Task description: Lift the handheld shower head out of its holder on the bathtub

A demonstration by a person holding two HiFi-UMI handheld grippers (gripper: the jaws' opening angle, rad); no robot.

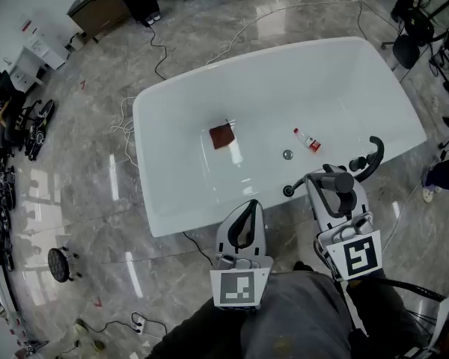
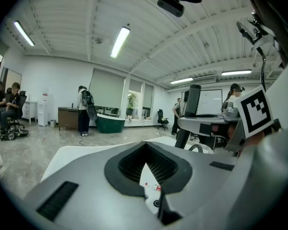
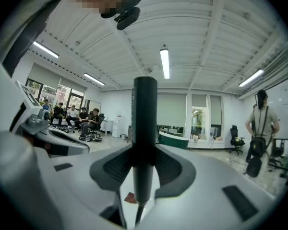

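My right claw (image 1: 335, 184) is gripping the slim black handheld shower head (image 3: 145, 114); I'm aiming to lift it straight up, with my left claw (image 1: 248, 208) closed and empty.

the head view looks steeply down from above onto the white bathtub (image 1: 157, 126). both gripper views sit low at its near rim, facing level out over it; all three share the tub's inside.

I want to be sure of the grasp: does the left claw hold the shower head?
No, the left claw is empty; the black shower head stands gripped in the right claw.
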